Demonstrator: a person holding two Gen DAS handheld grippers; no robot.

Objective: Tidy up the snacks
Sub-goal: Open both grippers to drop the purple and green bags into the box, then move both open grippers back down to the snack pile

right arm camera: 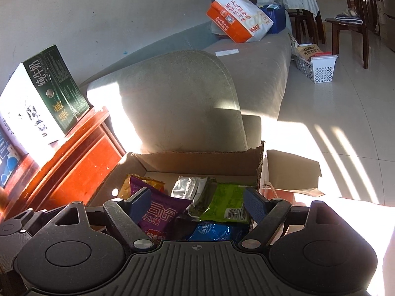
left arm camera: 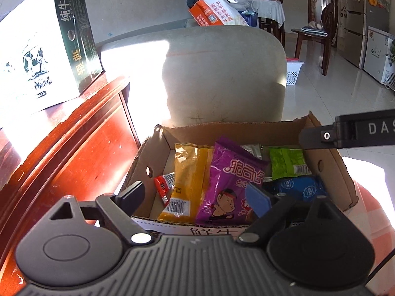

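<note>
Hovering open-fingered over cardboard box (left arm camera: 237, 129)

Box (left arm camera: 237, 129) open above (sofa (left arm camera: 222, 74) behind)

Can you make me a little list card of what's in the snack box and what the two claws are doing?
box: open cardboard box, beside a sofa arm
snacks inside: yellow packet, purple packet, green packet, blue packet, silver packet, small red packet
left claw: open, holding nothing
right claw: open, holding nothing
nearby: milk carton on a red wooden cabinet
</note>
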